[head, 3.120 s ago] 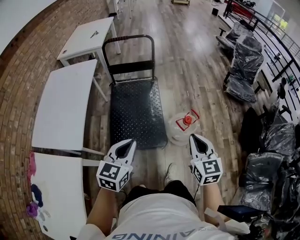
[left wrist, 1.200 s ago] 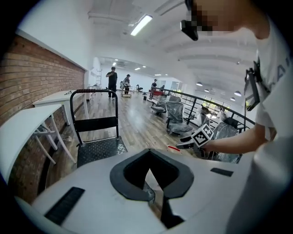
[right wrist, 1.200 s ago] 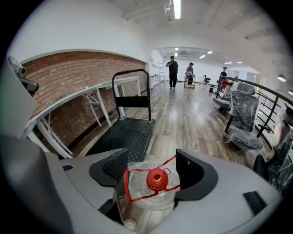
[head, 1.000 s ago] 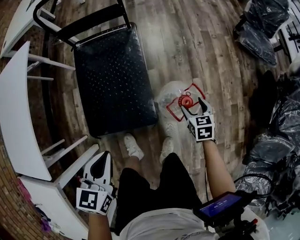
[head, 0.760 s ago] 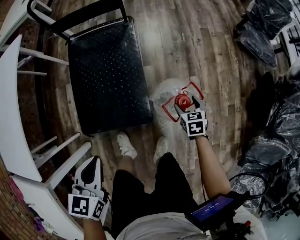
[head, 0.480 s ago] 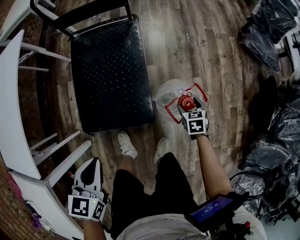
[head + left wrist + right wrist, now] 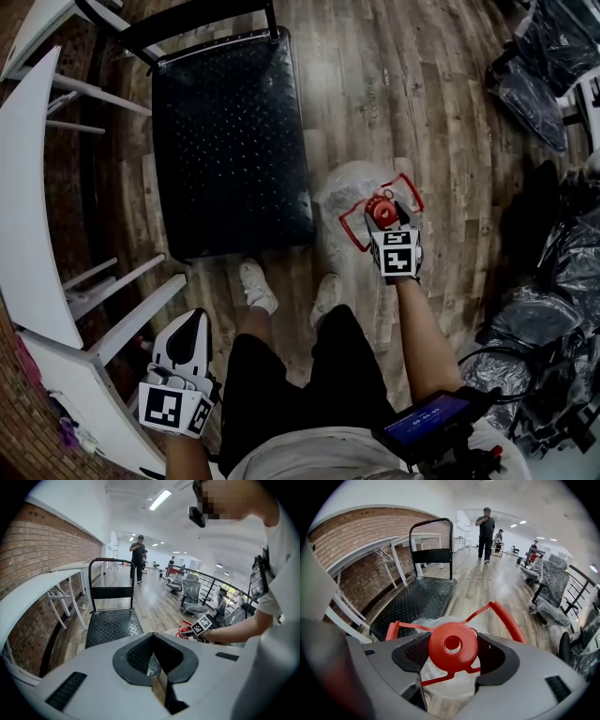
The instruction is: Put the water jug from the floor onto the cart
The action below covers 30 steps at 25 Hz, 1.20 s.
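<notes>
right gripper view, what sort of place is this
Probably a large open office or lab hall, perhaps newly fitted out: office chairs wrapped in plastic, white tables along a brick wall, and a flatbed cart on wood flooring.

The water jug [image 7: 349, 190], clear plastic with a red cap [image 7: 379, 209] and a red carry handle [image 7: 509, 620], stands upright on the wood floor [image 7: 441, 112], just beside the cart [image 7: 230, 141] at its 4 o'clock corner. The cart's black studded deck lies flat, with its push handle [image 7: 197, 23] at 12 o'clock.
</notes>
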{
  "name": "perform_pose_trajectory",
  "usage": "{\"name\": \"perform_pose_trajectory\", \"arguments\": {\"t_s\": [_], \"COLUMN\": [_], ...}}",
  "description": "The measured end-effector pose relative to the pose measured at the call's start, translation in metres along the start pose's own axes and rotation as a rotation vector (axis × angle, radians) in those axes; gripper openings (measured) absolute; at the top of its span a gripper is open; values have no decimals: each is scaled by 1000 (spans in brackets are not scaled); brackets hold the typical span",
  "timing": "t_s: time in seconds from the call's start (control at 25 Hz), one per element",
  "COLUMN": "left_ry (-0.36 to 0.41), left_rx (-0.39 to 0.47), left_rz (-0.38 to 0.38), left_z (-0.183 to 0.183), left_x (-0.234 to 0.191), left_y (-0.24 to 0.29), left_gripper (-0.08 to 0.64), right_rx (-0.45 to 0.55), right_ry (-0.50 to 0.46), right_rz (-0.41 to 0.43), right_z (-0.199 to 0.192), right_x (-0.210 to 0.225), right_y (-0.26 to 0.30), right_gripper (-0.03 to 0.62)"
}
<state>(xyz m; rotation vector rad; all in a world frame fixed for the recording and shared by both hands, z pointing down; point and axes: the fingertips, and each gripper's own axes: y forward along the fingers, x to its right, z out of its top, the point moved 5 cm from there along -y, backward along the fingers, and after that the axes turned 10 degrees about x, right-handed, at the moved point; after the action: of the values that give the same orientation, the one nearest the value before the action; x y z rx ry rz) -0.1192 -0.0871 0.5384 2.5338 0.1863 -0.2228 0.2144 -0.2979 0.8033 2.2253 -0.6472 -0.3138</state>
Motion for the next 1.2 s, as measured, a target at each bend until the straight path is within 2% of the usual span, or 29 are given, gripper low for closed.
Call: {"name": "perform_pose_trajectory", "arguments": {"t_s": [0.16, 0.36, 0.52, 0.72, 0.84, 1.2], "left_ry": [7, 68, 76, 60, 84, 21], "left_rx": [7, 11, 48, 87, 87, 108], "left_rz": [-19, -38, -55, -31, -2, 69], "left_z": [4, 19, 38, 47, 45, 33], "left_x": [0, 1, -2, -22, -38, -78], "left_y": [-1, 1, 2, -6, -15, -45], "left_gripper": [0, 0, 0, 0, 0, 0], "right_rx": [23, 38, 72, 99, 101, 104], "right_ry": [5, 15, -20, -117, -153, -202], "right_rz": [-19, -47, -46, 6, 42, 178], "right_z": [14, 55, 94, 134, 151, 180], "right_x": [-2, 1, -6, -36, -60, -137], "right_y": [-29, -83, -127, -161, -167, -148], "right_gripper": [310, 310, 310, 310, 310, 310]}}
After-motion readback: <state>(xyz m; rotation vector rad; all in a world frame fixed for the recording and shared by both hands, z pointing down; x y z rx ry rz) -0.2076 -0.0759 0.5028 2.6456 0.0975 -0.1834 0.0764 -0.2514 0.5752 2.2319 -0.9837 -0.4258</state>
